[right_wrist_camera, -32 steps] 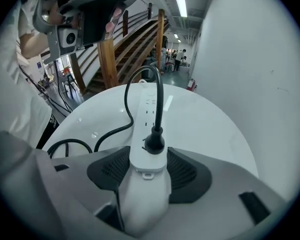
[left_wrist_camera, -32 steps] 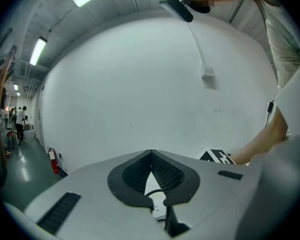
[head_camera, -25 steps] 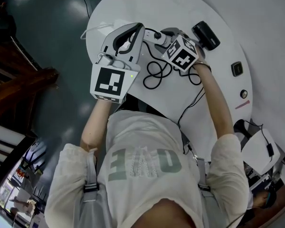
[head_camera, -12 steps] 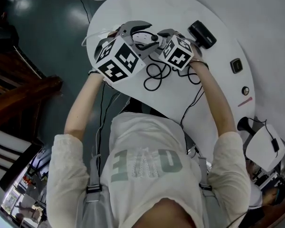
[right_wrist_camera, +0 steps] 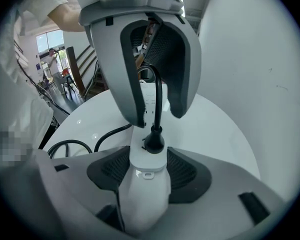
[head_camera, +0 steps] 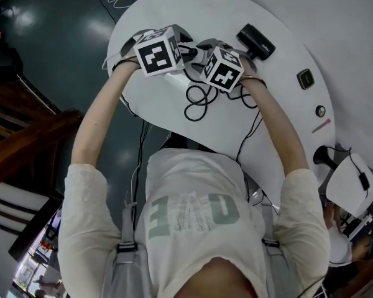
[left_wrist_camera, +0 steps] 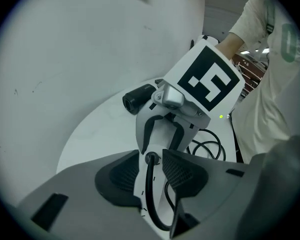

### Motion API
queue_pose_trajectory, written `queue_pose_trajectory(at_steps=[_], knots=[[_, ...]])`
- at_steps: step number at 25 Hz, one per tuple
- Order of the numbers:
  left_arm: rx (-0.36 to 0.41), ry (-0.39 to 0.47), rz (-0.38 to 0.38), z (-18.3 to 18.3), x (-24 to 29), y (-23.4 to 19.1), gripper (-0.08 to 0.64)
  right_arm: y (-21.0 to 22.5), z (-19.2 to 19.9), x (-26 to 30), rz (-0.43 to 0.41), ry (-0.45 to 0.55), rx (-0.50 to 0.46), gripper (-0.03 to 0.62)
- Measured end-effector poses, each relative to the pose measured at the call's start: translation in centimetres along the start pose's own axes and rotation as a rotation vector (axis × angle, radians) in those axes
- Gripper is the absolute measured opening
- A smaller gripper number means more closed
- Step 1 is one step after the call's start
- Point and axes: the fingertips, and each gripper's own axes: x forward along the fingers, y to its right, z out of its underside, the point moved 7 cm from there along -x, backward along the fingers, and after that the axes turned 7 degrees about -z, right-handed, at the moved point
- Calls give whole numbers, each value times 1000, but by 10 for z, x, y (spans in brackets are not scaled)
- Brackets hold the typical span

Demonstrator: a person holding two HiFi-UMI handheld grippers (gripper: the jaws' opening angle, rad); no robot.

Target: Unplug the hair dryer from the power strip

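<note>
On the round white worktop (head_camera: 280, 117), toward its far left edge, the white power strip (right_wrist_camera: 149, 184) is being gripped at one end by the right tool (right_wrist_camera: 149, 160). The tool's pads are being held wide and pressed against both sides of the strip. The black plug (right_wrist_camera: 154, 141) is being kept seated in the strip's top face, just beyond those pads. The black cord (right_wrist_camera: 158, 99) rising from the plug is being straddled by the left tool (left_wrist_camera: 151, 165), which is being pointed steeply down from the opposite side, facing the right tool. The left tool's jaws have just been closing, but they are being held apart, with the cord between them just above the plug and neither pad pressed on it. The cord's slack is being left in loose loops on the worktop, between the tools and the near edge. The black hair dryer (head_camera: 256, 41) is being left lying near the far edge, to the right of both tools and apart from them.
</note>
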Motion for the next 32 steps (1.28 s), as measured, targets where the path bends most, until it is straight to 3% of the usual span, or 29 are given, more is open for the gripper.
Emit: queue_pose_trajectory(at_steps=[2, 3, 10, 18, 20, 23, 25, 27, 30, 32], knots=[[15, -9, 10, 1, 6, 2, 71, 0, 1, 0, -1, 3, -1, 241], [21, -15, 16, 2, 8, 3, 50, 0, 1, 0, -1, 4, -1, 241], [-5, -24, 38, 3, 8, 2, 36, 0, 0, 0, -1, 6, 2, 241], [-127, 146, -74, 10, 3, 9, 31, 0, 1, 0, 2, 1, 21, 241], [-222, 184, -93, 17, 3, 10, 31, 0, 1, 0, 4, -3, 24, 241], [-454, 257, -78, 28, 3, 6, 31, 0, 1, 1, 6, -6, 24, 241], [-511, 276, -80, 29, 2, 3, 31, 0, 1, 1, 1, -12, 25, 241], [-474, 261, -92, 27, 2, 3, 31, 1, 0, 1, -2, -21, 26, 241], [-309, 205, -126, 23, 2, 9, 31, 2, 0, 1, -12, -20, 33, 241], [-250, 240, -132, 16, -7, 13, 31, 2, 0, 2, -21, -14, 49, 242]])
